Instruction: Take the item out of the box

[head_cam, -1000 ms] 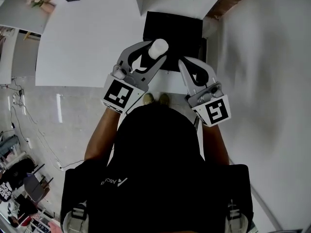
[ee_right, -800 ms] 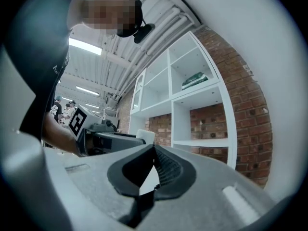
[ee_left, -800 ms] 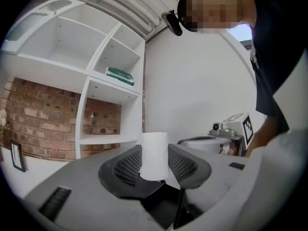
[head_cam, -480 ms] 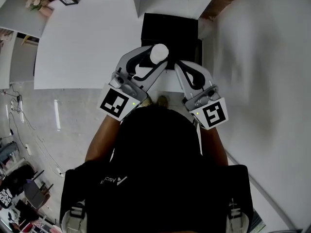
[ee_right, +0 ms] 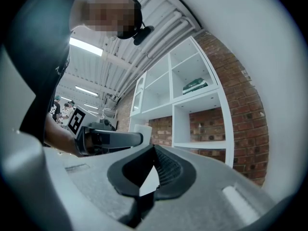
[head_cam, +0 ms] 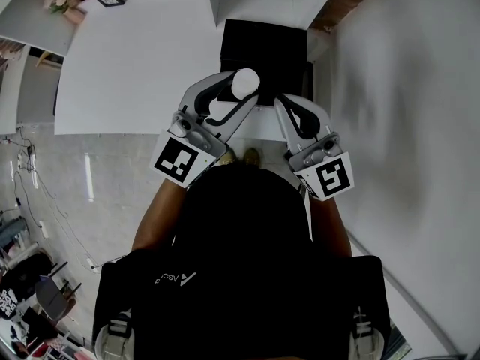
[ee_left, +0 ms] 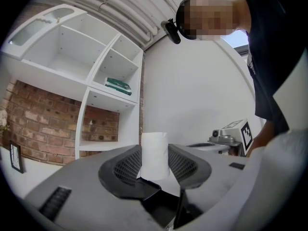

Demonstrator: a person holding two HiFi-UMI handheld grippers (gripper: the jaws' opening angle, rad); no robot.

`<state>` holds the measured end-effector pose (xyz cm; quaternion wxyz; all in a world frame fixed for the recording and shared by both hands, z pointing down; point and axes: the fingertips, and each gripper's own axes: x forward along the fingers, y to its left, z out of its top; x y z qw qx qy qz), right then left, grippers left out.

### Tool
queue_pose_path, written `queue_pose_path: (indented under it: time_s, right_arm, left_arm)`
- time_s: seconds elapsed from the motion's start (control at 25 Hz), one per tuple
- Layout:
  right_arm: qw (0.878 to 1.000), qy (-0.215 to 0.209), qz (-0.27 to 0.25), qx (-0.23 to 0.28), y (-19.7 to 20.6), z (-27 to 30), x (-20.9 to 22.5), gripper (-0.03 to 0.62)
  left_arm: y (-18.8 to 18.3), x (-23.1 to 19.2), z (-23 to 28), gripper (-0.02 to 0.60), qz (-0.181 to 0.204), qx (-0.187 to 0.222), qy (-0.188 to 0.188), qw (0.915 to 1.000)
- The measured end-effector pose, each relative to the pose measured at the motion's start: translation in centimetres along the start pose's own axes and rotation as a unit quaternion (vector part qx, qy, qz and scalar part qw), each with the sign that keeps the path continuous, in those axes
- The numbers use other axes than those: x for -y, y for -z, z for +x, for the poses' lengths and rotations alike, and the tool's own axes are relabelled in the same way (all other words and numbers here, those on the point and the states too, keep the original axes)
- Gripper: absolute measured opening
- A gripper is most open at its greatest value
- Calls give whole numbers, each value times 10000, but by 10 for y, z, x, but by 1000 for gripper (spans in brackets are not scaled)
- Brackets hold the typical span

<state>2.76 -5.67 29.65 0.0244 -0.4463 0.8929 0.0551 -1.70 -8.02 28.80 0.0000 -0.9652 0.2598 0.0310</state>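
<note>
- Head view: the left gripper [head_cam: 241, 88] is clamping a white cylinder [head_cam: 246, 81], apparently a paper roll, with its jaws standing wide around it. The roll is showing over the near left part of the black box [head_cam: 264, 43], which is sitting on the white table [head_cam: 127, 66].
- The right gripper [head_cam: 285, 105] is hanging just beside the roll, over the box's near edge, carrying nothing.
- The inside of the box is reading as flat black from above, so it cannot be told whether anything else is lying in it.
- Left gripper view: both ribbed pads [ee_left: 129, 166] are pressing on the roll's sides, low on its body. The roll is standing upright between them and poking above the jaw tips.
- Behind it, a white shelving unit [ee_left: 82, 124] is standing against a brick wall, and one compartment is holding a flat green item [ee_left: 118, 84].
- Right gripper view: the jaws are meeting at their tips with nothing between them.
- Judgement: the roll seems to be already lifted out, so the step in hand is carrying it clear of the box.
- Doing that well is calling for even pressure, because a soft roll held this low could tip or squash. The roll should be travelling upright toward open table, with the right gripper staying out of its path.
</note>
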Motion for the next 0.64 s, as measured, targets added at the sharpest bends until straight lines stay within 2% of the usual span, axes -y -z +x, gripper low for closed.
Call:
queue_pose_path:
  time_s: [0.64]
  right_arm:
    - [10000,90,25,-16,9,1,8,2]
  left_arm:
    - [6,-5,2,169,-43,-53,-55,10000]
